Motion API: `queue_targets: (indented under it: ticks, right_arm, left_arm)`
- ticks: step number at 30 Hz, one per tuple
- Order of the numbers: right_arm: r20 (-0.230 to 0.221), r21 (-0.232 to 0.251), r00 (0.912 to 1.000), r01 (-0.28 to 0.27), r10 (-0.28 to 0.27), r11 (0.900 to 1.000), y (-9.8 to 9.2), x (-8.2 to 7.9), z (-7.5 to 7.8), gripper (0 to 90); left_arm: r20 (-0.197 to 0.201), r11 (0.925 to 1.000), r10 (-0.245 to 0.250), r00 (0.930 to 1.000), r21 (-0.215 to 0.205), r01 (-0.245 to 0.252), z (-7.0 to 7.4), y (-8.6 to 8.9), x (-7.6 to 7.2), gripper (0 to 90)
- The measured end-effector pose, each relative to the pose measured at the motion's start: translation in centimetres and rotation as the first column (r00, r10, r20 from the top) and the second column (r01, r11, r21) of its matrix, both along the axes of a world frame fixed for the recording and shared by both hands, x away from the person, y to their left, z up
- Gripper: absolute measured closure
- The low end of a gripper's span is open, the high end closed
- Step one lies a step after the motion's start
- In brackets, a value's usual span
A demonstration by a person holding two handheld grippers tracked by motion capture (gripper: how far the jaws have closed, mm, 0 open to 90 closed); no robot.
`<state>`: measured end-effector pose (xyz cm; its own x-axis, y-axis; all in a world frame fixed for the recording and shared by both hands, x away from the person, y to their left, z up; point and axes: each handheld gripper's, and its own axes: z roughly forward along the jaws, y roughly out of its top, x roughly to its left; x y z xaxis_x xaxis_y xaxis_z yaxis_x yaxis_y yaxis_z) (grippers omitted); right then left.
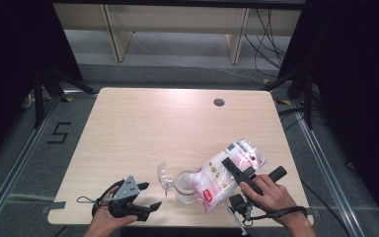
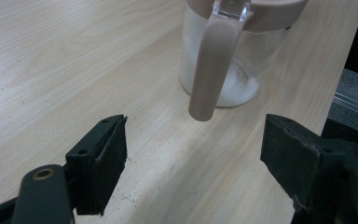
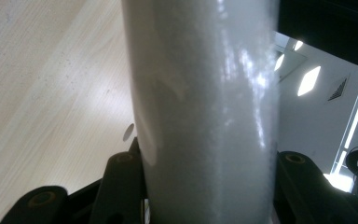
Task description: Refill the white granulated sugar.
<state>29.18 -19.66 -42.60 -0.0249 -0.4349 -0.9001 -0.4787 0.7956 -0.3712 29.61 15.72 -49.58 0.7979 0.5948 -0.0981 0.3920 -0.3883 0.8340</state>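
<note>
The bag (image 1: 229, 173) of white powder sits clamped between the right gripper's (image 1: 238, 170) jaws, tilted so its lower end hangs over the mouth of the clear jar (image 1: 185, 186) just ahead of and below the jaw tips; in the right gripper view the bag (image 3: 205, 112) stands as a pale column pressed on both sides by the black jaws. The jar stands on the worktop (image 1: 153, 128) near its front edge, and some white powder already lies in its bottom (image 2: 235, 86), so I judge the pouring to be under way rather than finished.

The left gripper (image 1: 145, 197) rests apart to the side with its jaws wide and nothing between them. The jar's brownish handle (image 2: 209, 70) hangs straight ahead of those jaws, between the two pads and a little beyond them. The flipped-open clear lid (image 1: 165, 175) leans out from the jar on the side nearer the left jaws.

To do the pour well, I would keep the bag's open corner directly above the jar mouth and raise the far end slowly – a soft bag can slump and dump its load at once. The grip should stay firm but not crushing. The idle left jaws could close on the handle to steady the jar – a light container may tip if the bag brushes its rim
</note>
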Motion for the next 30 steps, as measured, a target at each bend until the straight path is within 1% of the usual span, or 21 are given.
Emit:
queue_targets:
  ticks: [3,4,5,6,8,10,13,14,15,17,20,21,24,26,27,28,30]
  right_arm:
    - [-0.001,-0.001,1.0,0.001,-0.001,1.0,-0.01,-0.02,0.02,60.6]
    - [-0.009,0.019,0.9999,0.011,-0.011,1.0,-0.01,-0.08,-0.11,60.6]
    - [0.006,-0.021,0.9999,-0.01,0.01,1.0,0.08,0.06,0.15,60.7]
    - [0.001,-0.023,1.0,-0.009,0.009,1.0,0.12,0.05,0.13,60.9]
    - [0.0,-0.023,1.0,-0.01,0.01,1.0,0.15,0.05,0.1,61.0]
    - [-0.006,-0.01,1.0,-0.004,0.004,1.0,0.12,-0.02,-0.03,61.3]
    - [-0.011,-0.013,0.9999,0.0,-0.001,1.0,0.11,-0.06,0.03,61.7]
    - [-0.01,-0.008,0.9999,-0.002,0.002,1.0,0.08,-0.05,0.01,61.8]
    - [-0.019,0.004,0.9998,0.01,-0.01,1.0,0.09,-0.1,-0.05,62.0]
    - [-0.01,-0.01,0.9999,-0.003,0.003,1.0,0.11,-0.02,-0.04,62.3]
    - [-0.013,-0.004,0.9999,-0.004,0.004,1.0,0.09,0.01,-0.14,62.6]
    - [-0.015,-0.005,0.9999,-0.004,0.004,1.0,0.11,0.02,-0.14,62.8]
    - [-0.022,-0.014,0.9998,0.0,-0.001,1.0,0.16,0.03,-0.09,63.0]
    - [-0.019,-0.006,0.9998,-0.004,0.004,1.0,0.12,0.06,-0.14,63.2]
    - [-0.017,-0.017,0.9998,-0.009,0.009,1.0,0.15,0.13,-0.06,63.3]
    - [-0.014,-0.012,0.9999,-0.01,0.01,1.0,0.08,0.14,-0.13,63.3]
    - [-0.023,-0.01,0.9997,-0.001,0.001,1.0,0.04,0.14,-0.12,63.4]
  left_arm:
    - [-0.001,1.0,0.0,1.0,0.0,0.0,0.02,-0.03,-0.01,22.2]
    - [-0.002,1.0,0.003,1.0,-0.007,-0.003,-0.02,-0.1,-0.02,22.2]
    - [-0.003,1.0,0.003,1.0,-0.007,-0.003,-0.03,-0.11,-0.03,22.2]
    - [0.001,1.0,-0.004,1.0,-0.002,0.004,-0.02,-0.07,0.03,22.2]
    - [0.004,1.0,-0.003,1.0,-0.008,0.003,-0.04,-0.1,0.02,22.2]
    - [0.004,1.0,-0.003,1.0,-0.007,0.003,-0.04,-0.08,0.02,22.2]
    - [-0.002,1.0,0.002,1.0,-0.006,-0.002,-0.02,-0.09,-0.02,22.2]
    - [0.0,0.9999,0.002,1.0,-0.012,-0.002,-0.06,-0.12,-0.01,22.3]
    - [0.005,0.9999,-0.001,1.0,-0.01,0.002,-0.06,-0.11,0.02,22.2]
    - [-0.003,1.0,0.002,1.0,-0.006,-0.002,-0.03,-0.1,-0.01,22.2]
    - [0.005,1.0,-0.001,1.0,-0.009,0.001,-0.1,-0.1,0.04,22.2]
    - [-0.001,1.0,-0.005,1.0,0.0,0.005,-0.03,-0.05,0.03,22.2]
    - [0.0,1.0,-0.001,1.0,-0.001,0.001,-0.02,-0.03,0.0,22.2]
    - [-0.002,1.0,-0.001,1.0,0.0,0.001,0.0,-0.04,0.0,22.2]
    - [-0.003,1.0,0.002,1.0,-0.007,-0.002,-0.03,-0.1,-0.02,22.3]
    - [-0.003,1.0,0.002,1.0,-0.006,-0.002,-0.03,-0.1,-0.02,22.2]
    - [-0.002,1.0,0.002,1.0,-0.006,-0.002,-0.02,-0.09,-0.02,22.2]
